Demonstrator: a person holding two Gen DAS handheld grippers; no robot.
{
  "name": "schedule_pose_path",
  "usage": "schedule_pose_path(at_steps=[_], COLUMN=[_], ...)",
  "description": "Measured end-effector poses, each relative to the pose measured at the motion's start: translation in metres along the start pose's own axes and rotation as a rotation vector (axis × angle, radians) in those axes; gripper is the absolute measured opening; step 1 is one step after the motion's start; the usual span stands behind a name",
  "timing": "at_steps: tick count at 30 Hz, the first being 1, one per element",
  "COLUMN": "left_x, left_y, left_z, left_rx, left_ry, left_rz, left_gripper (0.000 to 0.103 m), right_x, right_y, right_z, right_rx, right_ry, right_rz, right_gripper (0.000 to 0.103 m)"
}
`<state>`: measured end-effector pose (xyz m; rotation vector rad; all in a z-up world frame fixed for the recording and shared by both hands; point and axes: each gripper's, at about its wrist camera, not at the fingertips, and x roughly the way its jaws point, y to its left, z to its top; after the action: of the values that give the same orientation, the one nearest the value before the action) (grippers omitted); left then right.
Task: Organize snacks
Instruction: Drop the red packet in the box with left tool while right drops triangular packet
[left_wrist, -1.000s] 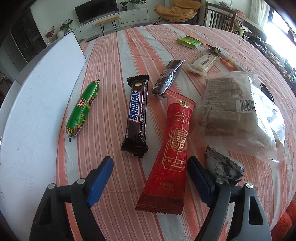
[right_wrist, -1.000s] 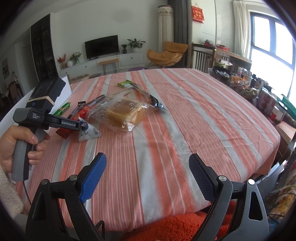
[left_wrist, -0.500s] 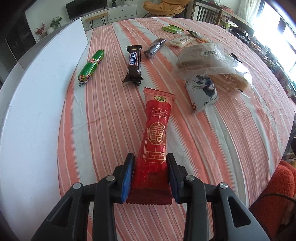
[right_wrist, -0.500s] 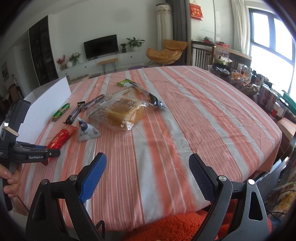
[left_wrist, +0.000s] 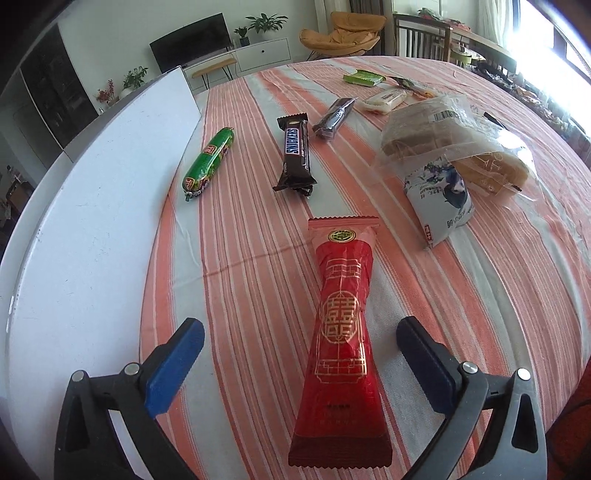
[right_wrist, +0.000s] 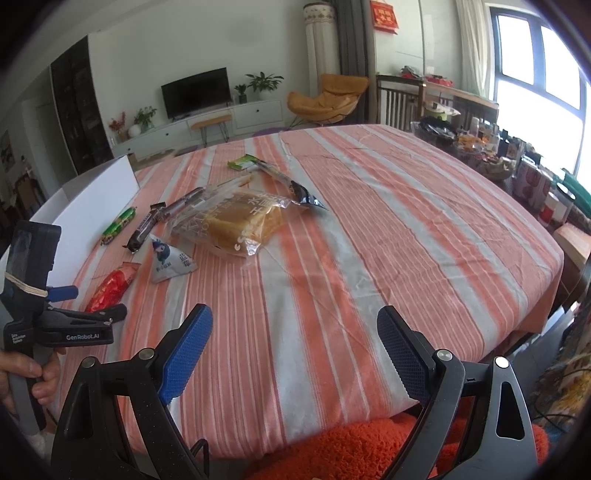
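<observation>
Left to right in the left wrist view: a green sausage (left_wrist: 209, 162) lies far left on the striped desk (left_wrist: 258, 280), then a Snickers bar (left_wrist: 296, 155). The red snack packet (left_wrist: 341, 325) lies flat, near centre, between the spread fingers of the left claw (left_wrist: 299, 363), untouched. The right claw (right_wrist: 293, 354) is open and holds nothing, over the near desk edge.

White walls (right_wrist: 147, 48) back a TV (right_wrist: 195, 92) on a low cabinet (right_wrist: 255, 114) at 11 o'clock. An orange chair (right_wrist: 325, 98) sits at 12, and a bright window (right_wrist: 543, 70) glares at 2.
</observation>
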<state>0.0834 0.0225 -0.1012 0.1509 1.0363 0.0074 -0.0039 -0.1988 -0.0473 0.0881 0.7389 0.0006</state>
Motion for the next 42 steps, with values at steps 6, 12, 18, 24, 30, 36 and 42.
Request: schedule_pose_path(at_steps=[6,12,18,24,30,36,42], left_x=[-0.004,-0.003,0.005,-0.004,-0.018,-0.038,-0.069], left_y=[-0.001,0.0,0.013,0.013,0.027,0.05,0.046], left_z=[-0.004,-0.005,-0.005,-0.003,-0.016,-0.044,-0.057], left_rx=[-0.001,-0.009,-0.09,-0.057,-0.116,-0.207,-0.203], left_ry=[-0.018,-0.018,0.023,-0.015,-0.032,-0.051,-0.094], left_rz=[0.008,-0.008,-0.097,-0.122,-0.214,-0.27,-0.327], left_gripper=[0.103,0.103,0.103,0.064,0.014,0.013,0.013], right_x=[0.005,0.007,0.011,0.034,0.094,0.137,0.143], right_y=[0.003,0.005,0.008,0.024,0.076,0.122,0.13], right_z=[0.0,-0.001,-0.001,0.007,0.032,0.052,0.046], right_rx=[-0.01,-0.015,-0.029,-0.084,-0.16,-0.241,-0.285], right_ry=[0.029,0.039,0.061,0.201,0.377,0.325,0.318], right_rz=[-0.014,-0.023,-0.011,0.15,0.331,0.331,0.29], right_gripper=[0.093,0.093,0.093,0.093,0.092,0.092,0.041])
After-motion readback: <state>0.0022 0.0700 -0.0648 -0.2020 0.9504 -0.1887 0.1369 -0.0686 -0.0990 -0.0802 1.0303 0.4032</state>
